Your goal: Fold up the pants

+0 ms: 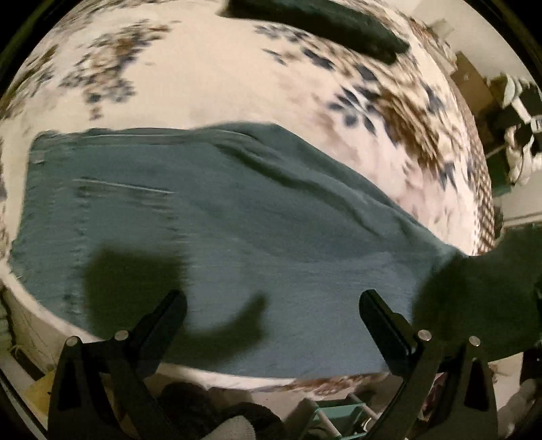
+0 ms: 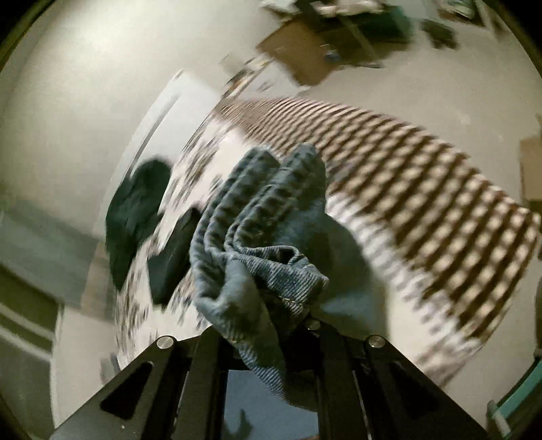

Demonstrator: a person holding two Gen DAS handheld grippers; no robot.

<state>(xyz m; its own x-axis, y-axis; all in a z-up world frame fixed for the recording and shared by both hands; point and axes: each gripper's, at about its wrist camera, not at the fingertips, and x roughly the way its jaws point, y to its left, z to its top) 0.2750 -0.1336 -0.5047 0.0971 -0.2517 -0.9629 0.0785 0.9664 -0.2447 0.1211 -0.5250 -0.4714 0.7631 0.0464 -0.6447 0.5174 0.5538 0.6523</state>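
Note:
Blue denim pants (image 1: 210, 230) lie spread on a bed with a floral cover (image 1: 210, 84). The waistband is at the left and the legs run off to the lower right. My left gripper (image 1: 272, 304) is open and empty, its fingers hovering over the near part of the pants. My right gripper (image 2: 267, 304) is shut on a bunched end of the pants (image 2: 257, 230), with hems showing, lifted above the bed. The lifted part shows as a dark fold at the right of the left wrist view (image 1: 481, 298).
Dark folded clothes (image 1: 321, 20) lie at the far side of the bed; they also show in the right wrist view (image 2: 135, 210). The cover has a checked border (image 2: 423, 189). Cardboard boxes (image 2: 298, 54) and a teal rack (image 1: 342, 413) stand on the floor.

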